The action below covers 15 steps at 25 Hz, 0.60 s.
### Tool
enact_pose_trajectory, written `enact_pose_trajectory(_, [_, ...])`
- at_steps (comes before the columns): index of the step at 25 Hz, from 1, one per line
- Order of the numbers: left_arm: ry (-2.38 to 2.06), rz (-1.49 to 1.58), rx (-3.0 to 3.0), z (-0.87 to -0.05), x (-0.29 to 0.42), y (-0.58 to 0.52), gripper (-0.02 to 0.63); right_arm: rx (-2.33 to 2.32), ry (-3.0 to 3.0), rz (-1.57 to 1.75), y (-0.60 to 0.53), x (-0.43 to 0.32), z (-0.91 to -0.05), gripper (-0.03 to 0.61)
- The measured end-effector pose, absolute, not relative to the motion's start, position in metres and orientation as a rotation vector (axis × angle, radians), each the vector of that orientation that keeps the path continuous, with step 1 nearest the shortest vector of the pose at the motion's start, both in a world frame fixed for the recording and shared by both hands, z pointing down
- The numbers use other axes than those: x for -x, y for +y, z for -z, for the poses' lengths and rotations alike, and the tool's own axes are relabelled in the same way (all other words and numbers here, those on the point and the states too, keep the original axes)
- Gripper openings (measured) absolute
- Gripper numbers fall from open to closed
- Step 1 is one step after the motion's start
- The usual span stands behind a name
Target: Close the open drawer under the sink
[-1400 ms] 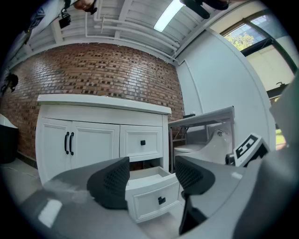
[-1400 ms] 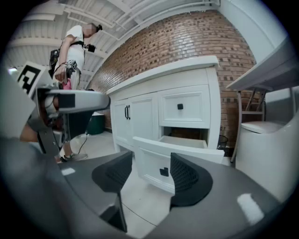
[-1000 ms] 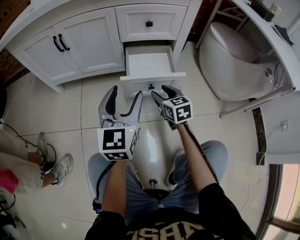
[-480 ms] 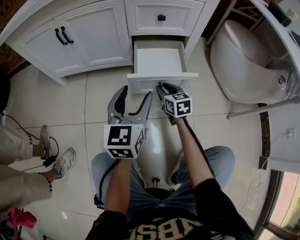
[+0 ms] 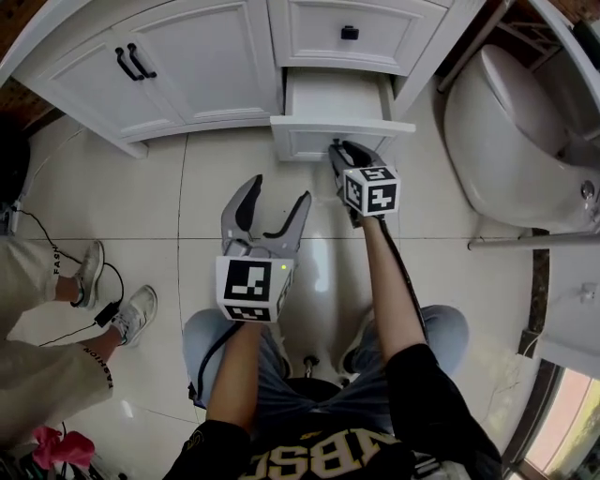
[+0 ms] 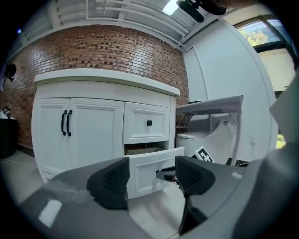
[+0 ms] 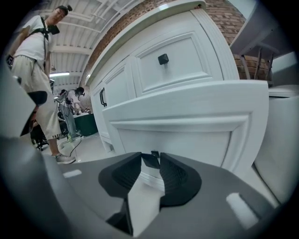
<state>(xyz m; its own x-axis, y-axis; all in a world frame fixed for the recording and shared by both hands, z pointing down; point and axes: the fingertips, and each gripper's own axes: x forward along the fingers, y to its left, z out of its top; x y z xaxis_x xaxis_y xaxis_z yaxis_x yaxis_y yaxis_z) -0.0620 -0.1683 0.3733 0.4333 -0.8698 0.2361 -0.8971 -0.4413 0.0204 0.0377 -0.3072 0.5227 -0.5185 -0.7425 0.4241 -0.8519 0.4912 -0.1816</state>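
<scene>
Beneath the upper drawer (image 5: 349,33) of the white vanity (image 5: 211,70), the open drawer (image 5: 339,101) juts partway out. At the open drawer's front, the right claw (image 5: 340,150) is pinched narrow on its small dark knob (image 7: 152,157). Short of the open drawer, the left claw (image 5: 278,193) hangs wide and empty.

Glossy cream floor tiles (image 5: 141,187) lie under my left tongs (image 5: 277,195); brick wall (image 6: 107,51) ahead (a ceiling light (image 6: 170,7) glows above), white toilet (image 5: 525,131) right of my right tongs (image 5: 341,150).
</scene>
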Motion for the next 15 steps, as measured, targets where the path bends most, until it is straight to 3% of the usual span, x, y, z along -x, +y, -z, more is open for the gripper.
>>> enact_pose_trajectory(15, [-1.548,-0.310,-2.577,-0.385,0.079,-0.221,0.307,-1.425,-2.551,-0.532,-0.439,-0.037,-0.516,0.126])
